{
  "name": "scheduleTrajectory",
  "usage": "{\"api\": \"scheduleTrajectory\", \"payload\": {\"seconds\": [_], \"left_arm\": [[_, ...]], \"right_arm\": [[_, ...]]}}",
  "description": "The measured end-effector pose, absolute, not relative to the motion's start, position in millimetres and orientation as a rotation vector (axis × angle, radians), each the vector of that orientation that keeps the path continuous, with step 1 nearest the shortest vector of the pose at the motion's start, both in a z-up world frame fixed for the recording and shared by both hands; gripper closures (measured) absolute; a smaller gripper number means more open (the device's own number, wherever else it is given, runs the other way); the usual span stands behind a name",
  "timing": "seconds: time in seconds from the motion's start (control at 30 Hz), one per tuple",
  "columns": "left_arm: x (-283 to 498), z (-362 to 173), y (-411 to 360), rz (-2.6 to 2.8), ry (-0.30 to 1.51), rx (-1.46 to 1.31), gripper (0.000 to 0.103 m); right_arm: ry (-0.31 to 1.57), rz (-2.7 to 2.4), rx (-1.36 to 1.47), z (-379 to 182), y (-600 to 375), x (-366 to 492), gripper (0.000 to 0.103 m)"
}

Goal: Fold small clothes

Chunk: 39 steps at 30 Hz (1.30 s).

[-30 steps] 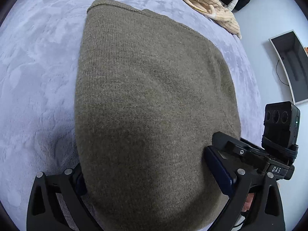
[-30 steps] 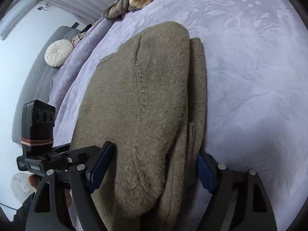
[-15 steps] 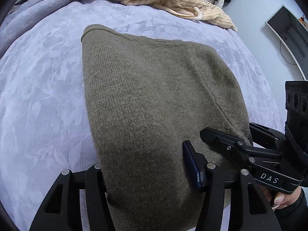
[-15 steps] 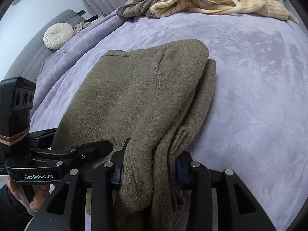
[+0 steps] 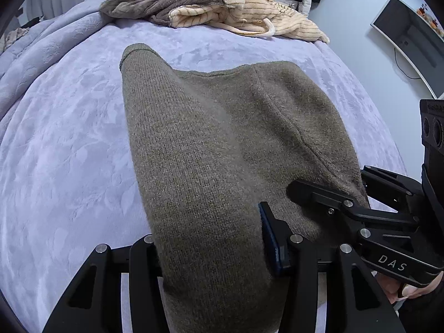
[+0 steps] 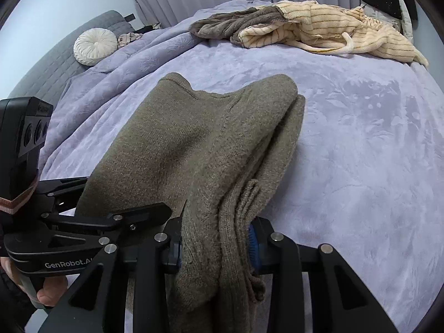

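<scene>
An olive-brown knit sweater (image 5: 222, 149) lies partly folded on the lavender bed cover; it also shows in the right wrist view (image 6: 199, 149). My left gripper (image 5: 211, 252) is shut on the near edge of the sweater and lifts it off the cover. My right gripper (image 6: 215, 244) is shut on the sweater's bunched near edge, several layers thick. The far end of the sweater still rests on the bed. Each gripper shows in the other's view: the right one (image 5: 347, 211), the left one (image 6: 111, 222).
A pile of cream striped and brown clothes (image 5: 222, 8) lies at the far edge of the bed, also in the right wrist view (image 6: 305, 25). A round white cushion (image 6: 95, 45) sits far left. A monitor (image 5: 410, 36) hangs on the right wall.
Both grippers closed on the sweater's near edge and raised it. The views tilted up, so the far clothes pile and the room came into view.
</scene>
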<state>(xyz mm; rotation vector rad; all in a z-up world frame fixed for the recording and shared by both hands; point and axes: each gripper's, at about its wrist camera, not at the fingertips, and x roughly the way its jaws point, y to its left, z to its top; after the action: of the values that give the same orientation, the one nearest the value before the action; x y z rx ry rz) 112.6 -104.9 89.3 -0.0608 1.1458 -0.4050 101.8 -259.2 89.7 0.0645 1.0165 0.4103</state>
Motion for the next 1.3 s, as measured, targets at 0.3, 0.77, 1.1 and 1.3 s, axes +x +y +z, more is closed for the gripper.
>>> {"api": "scheduleTrajectory", "payload": {"seconds": [0.3, 0.77, 1.1, 1.3], "left_arm": [[48.9, 108.4, -79.9, -0.409, 1.112, -0.043, 0.052], [-40.8, 99.2, -48.4, -0.391, 1.096, -0.018, 0.052], [-87.6, 74.9, -34.2, -0.39, 1.105, -0.035, 0.052], [-98.3, 56.3, -18.6, -0.4, 1.117, -0.11, 0.046]], "right_arm": [[0.988, 0.434, 0.054, 109.3, -237.7, 40.1, 0.066], [0.99, 0.448, 0.007, 99.8, -199.9, -48.4, 0.066], [1.005, 0.458, -0.006, 79.9, -189.2, -93.1, 0.066], [1.005, 0.467, 0.009, 64.4, -193.0, -101.8, 0.065]]}}
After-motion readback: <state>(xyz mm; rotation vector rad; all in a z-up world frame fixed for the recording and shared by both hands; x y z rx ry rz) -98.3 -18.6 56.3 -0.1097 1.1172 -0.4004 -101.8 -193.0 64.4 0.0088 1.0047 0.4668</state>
